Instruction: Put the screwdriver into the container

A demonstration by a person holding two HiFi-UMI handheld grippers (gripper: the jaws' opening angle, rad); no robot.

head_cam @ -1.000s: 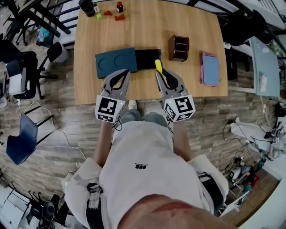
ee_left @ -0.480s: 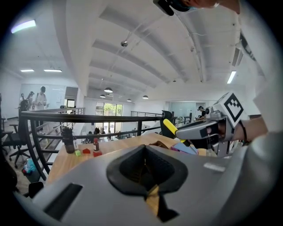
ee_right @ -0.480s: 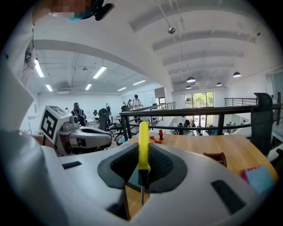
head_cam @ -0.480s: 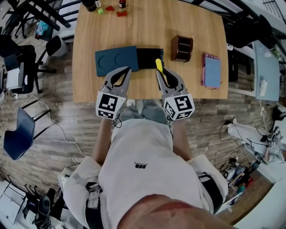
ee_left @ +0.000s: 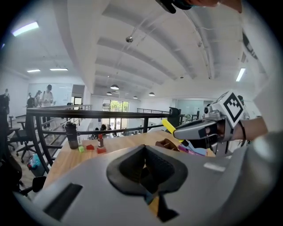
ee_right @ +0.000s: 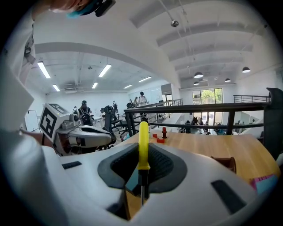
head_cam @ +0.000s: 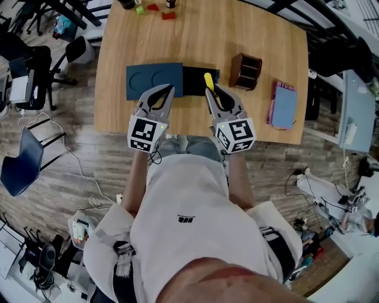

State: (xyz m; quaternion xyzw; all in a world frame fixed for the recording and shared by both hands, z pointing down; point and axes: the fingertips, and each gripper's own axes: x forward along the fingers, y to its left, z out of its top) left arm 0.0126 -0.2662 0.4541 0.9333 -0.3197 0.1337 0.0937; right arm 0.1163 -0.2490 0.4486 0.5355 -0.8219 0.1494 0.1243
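Note:
The screwdriver (head_cam: 208,81) has a yellow handle (ee_right: 143,141) that stands up out of my right gripper (head_cam: 211,93), which is shut on it, with the thin shaft running down between the jaws. That gripper hovers over the table's near edge, in front of a black box (head_cam: 198,80). The container (head_cam: 246,71), a brown wooden box with dividers, stands to the right and a little farther back; it also shows low at the right as the container (ee_right: 223,162). My left gripper (head_cam: 169,90) is shut and holds nothing, over the near edge of a dark blue tray (head_cam: 151,81).
A pink and blue notebook (head_cam: 284,105) lies right of the container. Small red and green blocks (head_cam: 155,8) and bottles stand at the table's far edge. Chairs stand on the floor at the left.
Both grippers have moved forward over the table's near edge and a little lower, closer to the tray and black box. The screwdriver stays held in the right one.

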